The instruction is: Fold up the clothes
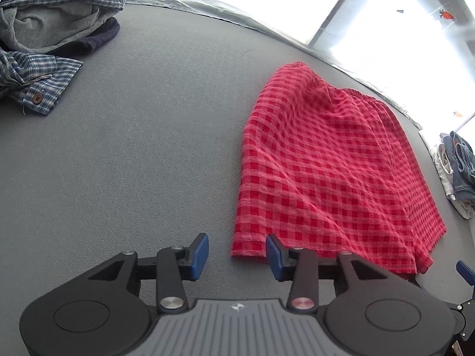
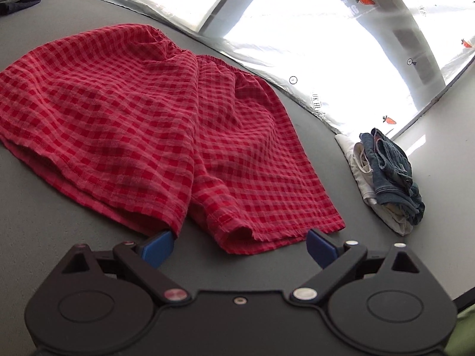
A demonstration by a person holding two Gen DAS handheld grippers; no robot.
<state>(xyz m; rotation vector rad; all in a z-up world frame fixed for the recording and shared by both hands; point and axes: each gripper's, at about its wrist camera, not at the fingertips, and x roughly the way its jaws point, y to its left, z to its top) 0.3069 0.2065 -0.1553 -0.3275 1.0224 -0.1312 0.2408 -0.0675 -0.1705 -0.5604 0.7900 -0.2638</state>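
Note:
Red checked shorts lie flat on the grey table, waistband away from me, leg hems toward me. My left gripper is open, just in front of the near left hem corner, its right blue pad at the hem. In the right wrist view the shorts show both legs spread. My right gripper is open wide in front of the right leg's hem; its left pad sits at the hem between the legs. Neither gripper holds cloth.
A heap of unfolded clothes with a blue plaid shirt and grey garment lies at the far left. A folded stack with denim on top sits right of the shorts. Carrot-print plastic sheeting borders the table's far edge.

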